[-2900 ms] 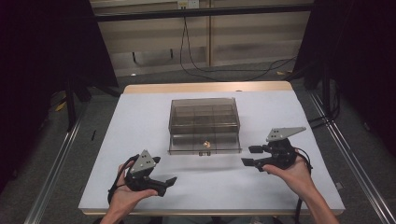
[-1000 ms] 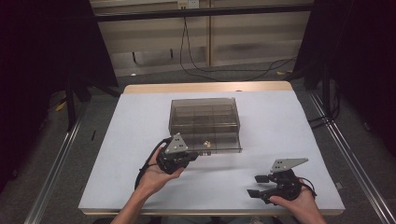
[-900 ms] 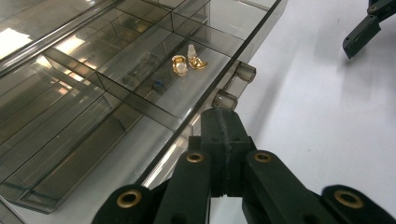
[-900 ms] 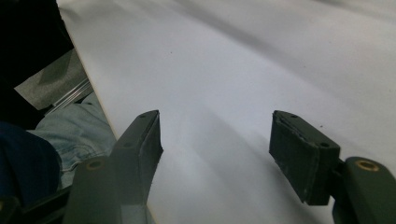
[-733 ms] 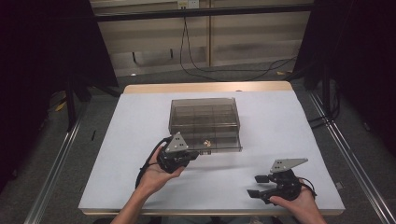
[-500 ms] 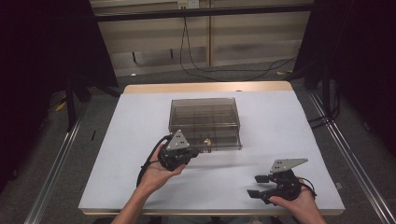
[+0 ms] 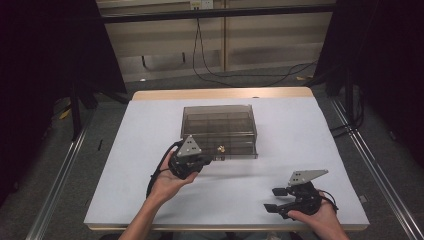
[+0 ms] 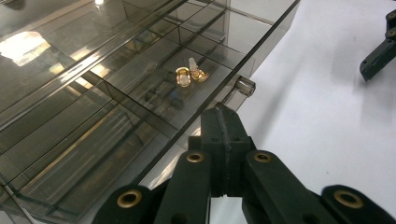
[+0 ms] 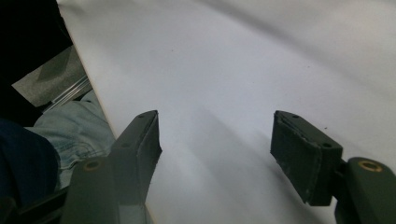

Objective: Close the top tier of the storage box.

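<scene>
Two grippers work near the smoky plastic box (image 7: pixel 220 131). The left gripper (image 8: pixel 223 122), jaws pressed together, sits at the box's front edge. The right gripper (image 9: pixel 215 140), jaws apart and empty, rests well away from it.

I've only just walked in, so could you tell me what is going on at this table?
A person works at a white table with a gripper in each hand. The left gripper, jaws shut, is at the front edge of a smoky transparent compartment box, beside its small front latch tab. A small gold piece lies in one front compartment. The right gripper rests open near the table's near edge, holding nothing.
</scene>
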Motion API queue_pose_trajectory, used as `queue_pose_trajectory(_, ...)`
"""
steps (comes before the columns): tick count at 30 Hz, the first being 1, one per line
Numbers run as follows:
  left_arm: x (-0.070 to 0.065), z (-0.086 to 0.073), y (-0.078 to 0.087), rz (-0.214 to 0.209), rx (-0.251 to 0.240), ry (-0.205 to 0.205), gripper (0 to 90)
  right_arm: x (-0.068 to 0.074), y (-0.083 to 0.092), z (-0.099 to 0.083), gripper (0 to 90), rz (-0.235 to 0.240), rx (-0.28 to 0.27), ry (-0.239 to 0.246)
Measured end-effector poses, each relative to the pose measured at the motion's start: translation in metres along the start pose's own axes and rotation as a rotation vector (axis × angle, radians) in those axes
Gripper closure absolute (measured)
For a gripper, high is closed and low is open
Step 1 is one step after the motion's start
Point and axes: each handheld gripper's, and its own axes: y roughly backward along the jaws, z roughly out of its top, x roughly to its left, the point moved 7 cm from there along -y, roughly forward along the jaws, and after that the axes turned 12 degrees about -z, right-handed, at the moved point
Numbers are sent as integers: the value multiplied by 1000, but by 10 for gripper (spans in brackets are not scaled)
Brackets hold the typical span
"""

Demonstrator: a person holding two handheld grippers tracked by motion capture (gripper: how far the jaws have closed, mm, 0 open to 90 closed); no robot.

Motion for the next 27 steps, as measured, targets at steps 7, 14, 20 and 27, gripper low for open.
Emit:
queue_pose_trajectory(7,3,2,-2,5,-3,10,900,2,1,0,329,-1,-1,1)
queue_pose_trajectory(14,8,4,-4,13,-21,23,900,2,1,0,328,-4,0,0)
queue_pose_trajectory(20,10,6,-6,19,-23,25,900,5,-1,0,327,1,5,7)
queue_pose_trajectory(27,12,7,-6,31,-18,16,900,7,0,0,321,-1,8,6)
